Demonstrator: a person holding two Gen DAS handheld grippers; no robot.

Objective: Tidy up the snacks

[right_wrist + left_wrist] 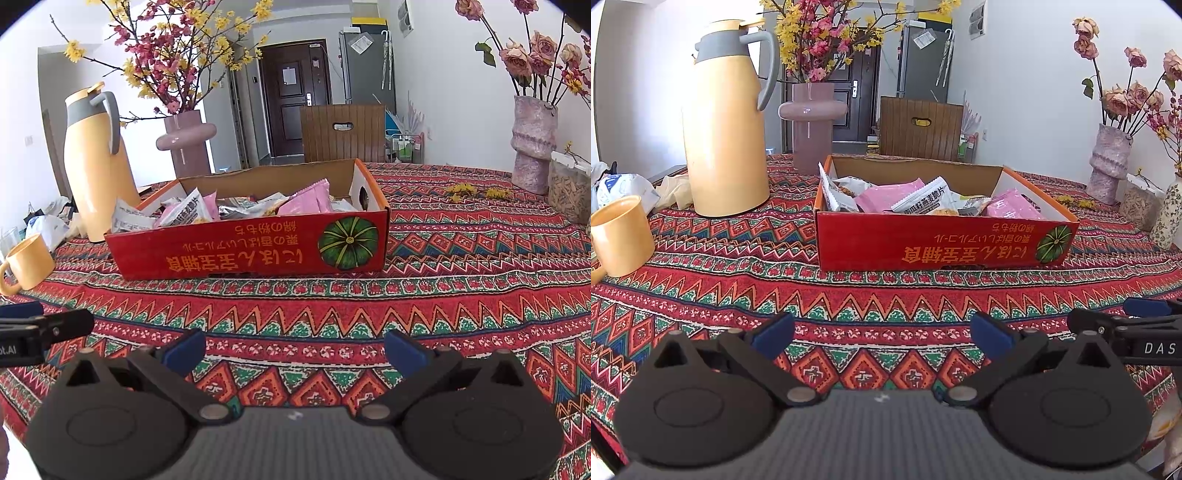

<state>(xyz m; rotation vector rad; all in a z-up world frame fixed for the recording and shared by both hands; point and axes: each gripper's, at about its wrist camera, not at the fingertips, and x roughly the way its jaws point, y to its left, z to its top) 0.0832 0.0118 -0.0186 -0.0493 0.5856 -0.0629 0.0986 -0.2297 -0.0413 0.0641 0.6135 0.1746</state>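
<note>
Snacks (916,199) in pink and white wrappers lie heaped loosely inside a shallow red cardboard box (945,240) that sits near the middle of a tabletop (849,295) covered in a red patterned cloth. The box's long axis runs left to right across both views, its long printed side facing the cameras with the lettering upside down and a green pumpkin picture at its right end. The left gripper (882,334) and the right gripper (293,345) hover side by side above bare cloth, short of the box, each with jaws spread wide and holding nothing. No packet lies outside the box that I can see, so sorting appears either finished or not yet begun. A next move would probably mean reaching forward over the near wall to pick one packet. A yellow thermos (726,122) and a yellow mug (618,236) stand to the left.
</note>
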